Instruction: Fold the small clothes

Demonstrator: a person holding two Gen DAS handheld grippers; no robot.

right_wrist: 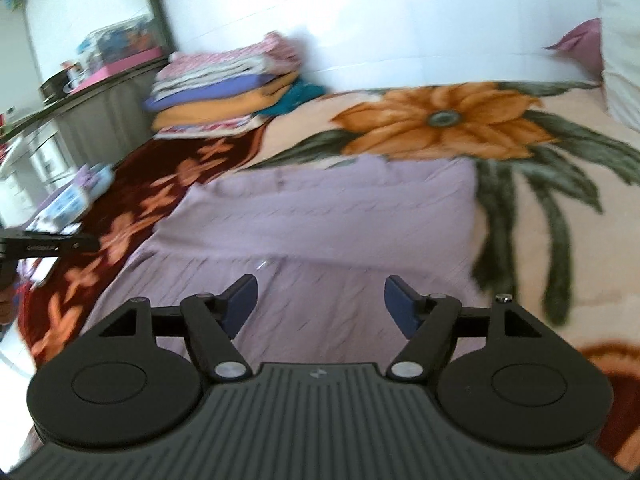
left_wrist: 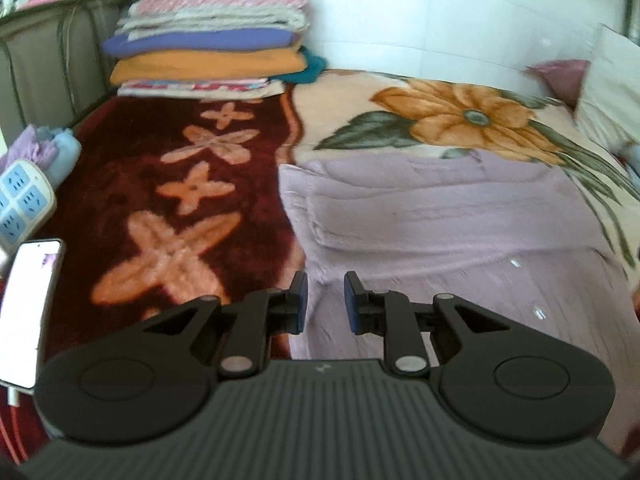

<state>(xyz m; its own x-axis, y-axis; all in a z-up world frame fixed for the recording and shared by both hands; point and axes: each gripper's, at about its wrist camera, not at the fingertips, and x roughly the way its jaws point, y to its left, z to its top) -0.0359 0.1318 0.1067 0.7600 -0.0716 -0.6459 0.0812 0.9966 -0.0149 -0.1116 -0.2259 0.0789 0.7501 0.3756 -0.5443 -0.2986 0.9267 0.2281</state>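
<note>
A lilac garment (left_wrist: 440, 224) lies flat on the floral blanket, with a fold across its middle and a folded flap at its left. It also shows in the right wrist view (right_wrist: 328, 220). My left gripper (left_wrist: 325, 300) hovers over the garment's near left edge, its jaws a little apart with nothing between them. My right gripper (right_wrist: 320, 300) hovers over the garment's near part, its jaws wide apart and empty. Part of the left gripper's body (right_wrist: 48, 246) shows at the left edge of the right wrist view.
A stack of folded clothes (left_wrist: 212, 40) sits at the back left by the wall. A power strip (left_wrist: 22, 204) and a phone (left_wrist: 30, 312) lie at the left bed edge. A white pillow (left_wrist: 612, 88) stands at the right. The blanket (left_wrist: 460, 116) covers the bed.
</note>
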